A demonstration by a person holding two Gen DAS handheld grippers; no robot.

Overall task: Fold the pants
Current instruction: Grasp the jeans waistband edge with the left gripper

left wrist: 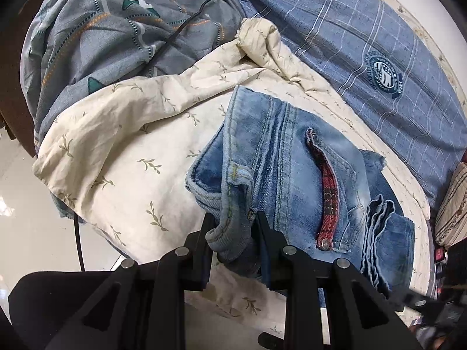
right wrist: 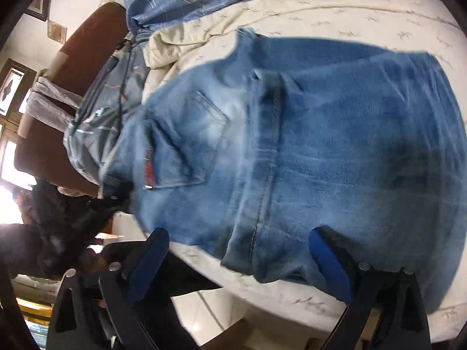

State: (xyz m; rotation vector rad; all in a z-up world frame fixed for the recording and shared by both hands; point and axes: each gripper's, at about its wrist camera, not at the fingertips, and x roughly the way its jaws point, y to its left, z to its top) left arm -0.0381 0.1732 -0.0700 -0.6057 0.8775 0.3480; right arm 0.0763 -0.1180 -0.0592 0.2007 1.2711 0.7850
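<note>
The left hand-held gripper [left wrist: 233,227] is closed on a bunched corner of the jeans [left wrist: 286,169] at the ribbed waistband, so that this end can be lifted or drawn over for a fold. From that grip the denim spreads toward 12 and 2 o'clock, lying on the cream leaf-print sheet of the bed [left wrist: 122,192]. A red plaid strap [left wrist: 328,192] is seen along the pocket, and stacked hems are gathered at 4 o'clock.

The right hand-held gripper [right wrist: 239,262] is held wide, its blue pads apart at either side of the near denim edge; nothing is gripped, and it appears to be lined up on that edge, though the view is blurred by motion.

Open sheet is left at 9 o'clock of the jeans in the left view, giving room for laying a fold. A grey patterned quilt [left wrist: 96,43] with a black cable [left wrist: 186,23] is piled at 11 o'clock, and a blue checked cover [left wrist: 364,35] at 1 o'clock; both crowd the far edge. The bed edge is close beneath the right hand-held gripper, so little margin is judged there.
</note>
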